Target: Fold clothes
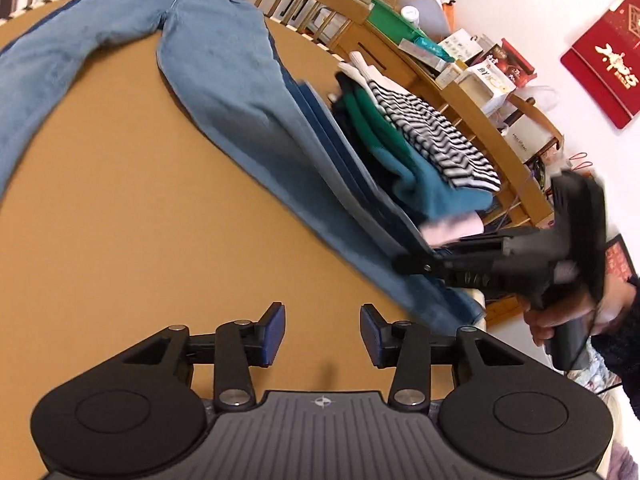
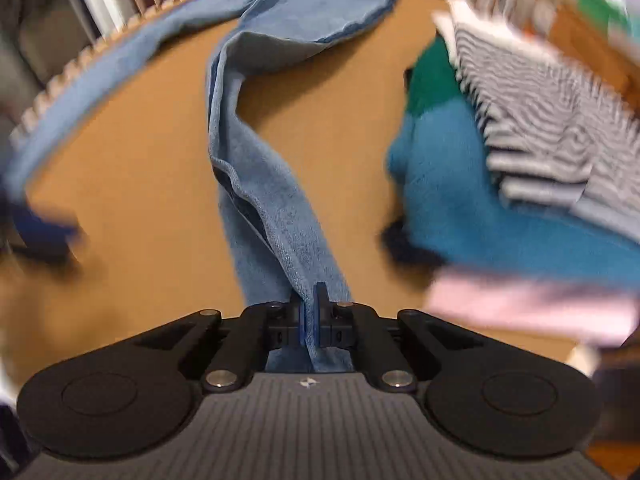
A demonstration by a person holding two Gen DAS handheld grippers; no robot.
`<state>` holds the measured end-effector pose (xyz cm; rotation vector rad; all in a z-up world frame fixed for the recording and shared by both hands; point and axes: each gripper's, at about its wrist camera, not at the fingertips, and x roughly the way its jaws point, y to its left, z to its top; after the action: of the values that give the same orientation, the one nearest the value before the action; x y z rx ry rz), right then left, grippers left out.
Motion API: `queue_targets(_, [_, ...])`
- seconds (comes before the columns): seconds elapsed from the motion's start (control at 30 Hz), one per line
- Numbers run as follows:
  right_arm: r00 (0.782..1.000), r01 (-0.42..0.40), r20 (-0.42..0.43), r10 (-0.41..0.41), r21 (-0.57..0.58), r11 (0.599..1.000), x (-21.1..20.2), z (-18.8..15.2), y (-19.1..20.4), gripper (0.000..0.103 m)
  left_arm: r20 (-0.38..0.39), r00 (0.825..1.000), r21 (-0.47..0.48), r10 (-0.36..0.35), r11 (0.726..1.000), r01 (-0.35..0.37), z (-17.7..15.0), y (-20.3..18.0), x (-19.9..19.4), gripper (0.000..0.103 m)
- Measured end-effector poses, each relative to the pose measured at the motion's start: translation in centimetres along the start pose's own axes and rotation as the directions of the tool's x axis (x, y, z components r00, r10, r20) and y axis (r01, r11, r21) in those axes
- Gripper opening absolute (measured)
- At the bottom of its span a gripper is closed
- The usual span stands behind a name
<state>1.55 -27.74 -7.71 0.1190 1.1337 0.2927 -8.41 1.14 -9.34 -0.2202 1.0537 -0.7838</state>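
Taking the light-blue jeans point(image 1: 224, 80) as the landmark: they lie spread across the brown counter point(image 1: 120, 220), waistband at the far edge by the wooden rail, one leg trailing off to the left, the other running down toward the near right corner. To the near side of the jeans, the left hand-held gripper point(image 1: 323, 330) hangs over bare counter with its blue pads parted and nothing between them. At the hem end of the right leg, the right hand-held gripper point(image 2: 309, 316) has its jaws pinched tight on the denim, the cloth rising in a ridge from the counter into the pads. Right of the jeans sits a stack of folded clothes point(image 1: 404, 148), a striped top uppermost.

This looks like the opening of the fold: one leg is caught and lifted. Next, I'd judge, that leg wants carrying across onto the other, while the free left hand-held gripper takes hold nearer the waistband to keep the seams aligned
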Motion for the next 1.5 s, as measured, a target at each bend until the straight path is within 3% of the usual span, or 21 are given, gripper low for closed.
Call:
queue_targets(0.03, [0.994, -0.106, 0.015, 0.105, 0.069, 0.992, -1.1, 0.0, 0.0, 0.004, 0.019, 1.000, -0.017, -0.004, 1.000, 0.004, -0.8, -0.5, -0.3, 0.045])
queue_targets(0.07, [0.971, -0.236, 0.057, 0.230, 0.139, 0.962, -2.5, -0.1, 0.0, 0.004, 0.048, 0.999, -0.035, -0.003, 0.999, 0.005, -1.3, -0.8, -1.1, 0.047])
queue_targets(0.13, [0.897, -0.439, 0.169, 0.408, 0.251, 0.863, -5.2, -0.7, -0.2, 0.004, 0.108, 0.994, -0.058, 0.023, 0.998, -0.017, -2.3, -1.3, -3.1, 0.055])
queue_targets(0.17, [0.873, -0.486, 0.211, 0.440, 0.292, 0.824, -6.0, -1.2, -0.6, 0.005, 0.135, 0.990, -0.066, 0.044, 0.997, -0.035, -2.9, -1.5, -4.2, 0.061])
queue_targets(0.2, [0.879, -0.475, 0.212, 0.427, 0.306, 0.825, -6.1, -1.7, -1.0, 0.007, 0.151, 0.986, -0.072, 0.066, 0.996, -0.056, -3.5, -1.6, -5.0, 0.065])
queue_targets(0.27, [0.953, -0.299, 0.137, 0.272, 0.264, 0.917, -4.8, -3.1, -1.3, 0.007, 0.153, 0.981, -0.089, 0.117, 0.991, -0.104, -4.9, -1.9, -6.3, 0.065])
queue_targets(0.3, [0.979, -0.199, 0.093, 0.182, 0.241, 0.950, -3.9, -4.0, -1.4, 0.012, 0.145, 0.980, -0.095, 0.136, 0.988, -0.123, -5.5, -2.1, -6.6, 0.065])
queue_targets(0.33, [0.991, -0.136, 0.043, 0.130, 0.239, 0.961, -2.9, -5.0, -1.7, 0.013, 0.130, 0.980, -0.097, 0.150, 0.986, -0.138, -6.1, -2.3, -6.6, 0.065])
queue_targets(0.4, [0.992, -0.108, -0.037, 0.122, 0.264, 0.958, -1.5, -6.8, -2.2, 0.012, 0.093, 0.979, -0.080, 0.181, 0.981, -0.174, -7.2, -3.0, -6.2, 0.065])
queue_targets(0.5, [0.985, -0.170, 0.001, 0.175, 0.257, 0.951, -2.4, -8.4, -1.6, 0.034, 0.098, 0.974, -0.019, 0.206, 0.979, -0.205, -8.2, -4.6, -6.1, 0.065])
queue_targets(0.67, [0.986, -0.164, -0.006, 0.165, 0.075, 0.984, -2.9, -9.4, 1.5, 0.029, 0.102, 0.979, 0.014, 0.179, 0.983, -0.181, -8.5, -6.4, -5.7, 0.064])
queue_targets(0.77, [0.994, -0.107, 0.014, 0.109, -0.105, 0.989, -3.2, -9.7, 4.6, 0.029, 0.121, 0.984, -0.001, 0.127, 0.992, -0.128, -7.9, -8.1, -4.7, 0.064])
queue_targets(0.83, [0.996, -0.089, 0.009, 0.093, -0.198, 0.976, -3.4, -10.4, 6.3, 0.031, 0.047, 0.988, 0.025, 0.147, 0.989, -0.149, -7.9, -8.9, -2.6, 0.063])
queue_targets(0.9, [0.996, -0.088, -0.009, 0.088, -0.224, 0.971, -3.1, -11.0, 7.0, 0.033, -0.019, 0.981, 0.022, 0.191, 0.981, -0.191, -8.6, -8.7, -0.5, 0.048])
queue_targets(0.97, [0.997, -0.070, -0.003, 0.072, -0.279, 0.958, -3.1, -11.4, 7.4, 0.033, -0.068, 0.971, 0.001, 0.229, 0.973, -0.230, -9.5, -8.3, 0.8, 0.039])
queue_targets(1.0, [0.998, -0.061, 0.003, 0.064, -0.300, 0.952, -3.2, -11.6, 7.6, 0.035, -0.061, 0.971, -0.004, 0.229, 0.973, -0.230, -9.8, -8.2, 0.7, 0.039])
queue_targets(1.13, [0.994, -0.103, 0.016, 0.112, -0.277, 0.955, -3.2, -11.7, 7.0, 0.047, -0.035, 0.971, -0.020, 0.236, 0.971, -0.236, -11.1, -8.2, -0.3, 0.037])
queue_targets(1.27, [0.994, -0.104, -0.018, 0.103, -0.261, 0.960, -3.2, -12.0, 6.5, 0.048, -0.052, 0.958, 0.029, 0.282, 0.959, -0.281, -11.5, -8.1, -0.7, 0.035])
queue_targets(1.37, [0.996, -0.092, -0.029, 0.088, -0.200, 0.975, -3.9, -11.9, 5.6, 0.049, -0.058, 0.942, 0.077, 0.332, 0.942, -0.327, -10.9, -7.5, -1.5, 0.042])
queue_targets(1.5, [0.998, -0.035, 0.049, 0.040, -0.085, 0.996, -5.8, -11.4, 4.2, 0.054, 0.101, 0.935, 0.000, 0.339, 0.940, -0.340, -9.0, -4.4, -5.7, 0.045])
